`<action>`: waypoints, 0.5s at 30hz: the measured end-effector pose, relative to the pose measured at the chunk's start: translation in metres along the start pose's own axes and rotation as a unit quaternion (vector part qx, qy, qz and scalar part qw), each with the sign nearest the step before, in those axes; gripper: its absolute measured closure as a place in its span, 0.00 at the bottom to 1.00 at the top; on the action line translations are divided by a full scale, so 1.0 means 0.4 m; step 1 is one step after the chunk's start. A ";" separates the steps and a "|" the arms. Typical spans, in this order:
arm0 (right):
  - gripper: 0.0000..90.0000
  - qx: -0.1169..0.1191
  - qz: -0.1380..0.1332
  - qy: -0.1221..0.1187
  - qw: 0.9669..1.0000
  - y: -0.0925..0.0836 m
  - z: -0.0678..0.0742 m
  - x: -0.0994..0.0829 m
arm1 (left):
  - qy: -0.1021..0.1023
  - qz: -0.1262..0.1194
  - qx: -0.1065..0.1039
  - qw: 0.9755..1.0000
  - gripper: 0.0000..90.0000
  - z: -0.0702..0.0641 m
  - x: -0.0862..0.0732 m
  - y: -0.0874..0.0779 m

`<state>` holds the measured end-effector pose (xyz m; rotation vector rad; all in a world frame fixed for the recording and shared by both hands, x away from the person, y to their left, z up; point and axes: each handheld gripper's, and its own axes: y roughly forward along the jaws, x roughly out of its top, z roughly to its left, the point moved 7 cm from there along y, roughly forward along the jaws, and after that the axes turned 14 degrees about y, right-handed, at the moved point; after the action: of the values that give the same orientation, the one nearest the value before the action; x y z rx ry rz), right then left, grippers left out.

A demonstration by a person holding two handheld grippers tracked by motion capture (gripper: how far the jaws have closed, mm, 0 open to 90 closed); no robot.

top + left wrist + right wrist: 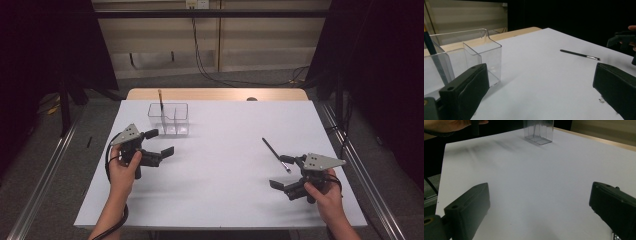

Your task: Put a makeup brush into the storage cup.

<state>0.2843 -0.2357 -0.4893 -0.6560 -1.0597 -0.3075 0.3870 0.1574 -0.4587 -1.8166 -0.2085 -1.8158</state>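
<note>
My right claw is low near the front right corner of the white surface. Its two jaws are spread wide apart and they pinch nothing. My right hand holds it from behind.

Just past that claw lies a thin black brush. It lies flat on the surface. Its silver tip points toward my right claw and is just beside it, but I cannot tell if they touch. In the left gripper view the brush lies alone on the white, far across from my left claw.

My left claw is on the other side, a bit farther back. Its jaws are spread wide too, with nothing between them. My left hand grips it.

Near my left claw, a little farther back, stands a clear box with small rooms inside. In the left gripper view the clear box is very close to one jaw.

A stick with a brown top stands up in the box, in the left room at the back. It leans a little.

Behind the white surface a strip of wood shows.
</note>
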 end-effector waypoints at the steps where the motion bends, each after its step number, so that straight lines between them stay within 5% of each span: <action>1: 0.03 0.000 0.000 0.000 1.000 0.000 0.000 0.000 | 0.001 0.001 -0.004 1.000 0.01 -0.004 -0.001 -0.001; 15: 0.03 -0.001 0.000 -0.001 1.000 0.000 0.002 0.002 | 0.009 0.006 -0.010 1.000 0.01 -0.030 -0.014 -0.038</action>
<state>0.2841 -0.2351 -0.4885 -0.6582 -1.0618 -0.3069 0.3686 0.1658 -0.4606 -1.8109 -0.1722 -1.8317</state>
